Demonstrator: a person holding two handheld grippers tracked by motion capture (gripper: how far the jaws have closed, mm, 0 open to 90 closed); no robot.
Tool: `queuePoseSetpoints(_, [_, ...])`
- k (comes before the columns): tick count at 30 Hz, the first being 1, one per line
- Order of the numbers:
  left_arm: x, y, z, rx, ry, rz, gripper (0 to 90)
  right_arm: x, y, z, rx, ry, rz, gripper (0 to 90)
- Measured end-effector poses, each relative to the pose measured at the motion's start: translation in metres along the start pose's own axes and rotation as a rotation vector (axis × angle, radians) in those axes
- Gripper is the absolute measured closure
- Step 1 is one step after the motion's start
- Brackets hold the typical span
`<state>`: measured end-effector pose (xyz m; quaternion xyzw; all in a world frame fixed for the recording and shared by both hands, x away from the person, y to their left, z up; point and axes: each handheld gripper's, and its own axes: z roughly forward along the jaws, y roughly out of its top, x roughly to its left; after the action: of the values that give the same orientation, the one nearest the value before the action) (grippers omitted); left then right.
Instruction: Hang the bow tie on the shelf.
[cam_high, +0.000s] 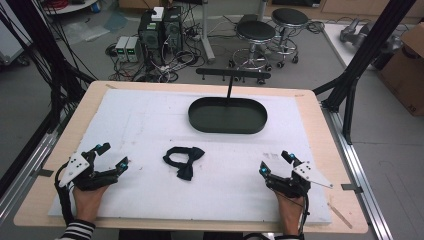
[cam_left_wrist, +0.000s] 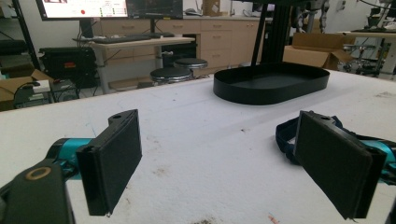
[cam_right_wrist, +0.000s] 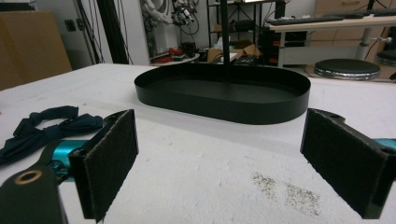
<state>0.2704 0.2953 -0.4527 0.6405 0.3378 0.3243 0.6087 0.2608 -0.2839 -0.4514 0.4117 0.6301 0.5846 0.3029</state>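
two hand-held grippers, left (cam_high: 111, 159) and right (cam_high: 274, 162), jaws wide, empty | bow tie (cam_high: 183, 160) between, black tray (cam_high: 228, 115) beyond | likely step: pinch tie's centre knot squarely

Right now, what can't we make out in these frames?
- bow tie: in the left gripper view, the right jaw hides most of it; a dark loop shows.
- bow tie, right gripper view: cut off by the left edge, partly behind the left jaw.
- oval tray stand: its post top runs off the upper edge in the right gripper view.
- bow tie clasp or fastening: too small and dark in the high view.
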Motion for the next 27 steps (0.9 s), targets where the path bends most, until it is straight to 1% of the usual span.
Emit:
queuePoseSetpoints(3, [-0.0005,0.0,0.0001,0.0,0.0,0.002,15.6,-0.0006,-0.0002,-0.0009,-0.006,-0.003,0.009,10.2])
queuePoseSetpoints(11, [-0.0008,0.0,0.0001,0.001,0.001,0.01,15.6,-0.0007,-0.0005,-0.0013,-0.014,-0.002,0.003,10.2])
queuePoseSetpoints(16, [-0.0004,0.0002,0.0007,0.004,0.001,0.002,15.6,-0.0002,-0.0005,-0.0013,-0.011,-0.001,0.006,10.2])
queuePoseSetpoints(19, [-0.0013,0.0001,0.0003,0.002,-0.003,0.013,15.5,0.0007,-0.0005,-0.0011,-0.008,-0.003,-0.005,10.2])
queuePoseSetpoints(20, [-0.0018,0.0,-0.0002,0.0,-0.005,0.022,15.5,0.0015,-0.0004,-0.0009,-0.008,-0.005,-0.008,10.2])
queuePoseSetpoints(21, [-0.0018,0.0,-0.0002,0.0,-0.005,0.022,15.4,0.0015,-0.0004,-0.0009,-0.008,-0.005,-0.008,10.2])
queuePoseSetpoints(23, [-0.0021,0.0001,0.0001,-0.001,-0.006,0.023,15.4,0.0025,-0.0005,-0.0007,-0.004,-0.005,-0.026,10.2])
queuePoseSetpoints(26, [-0.0012,0.0,0.0002,-0.002,-0.008,0.014,15.4,0.0027,-0.0004,-0.0005,-0.003,-0.007,-0.026,10.2])
queuePoseSetpoints(27, [-0.0001,0.0,0.0,0.0,-0.008,0.004,15.4,0.0026,-0.0004,-0.0005,-0.002,-0.006,-0.023,10.2])
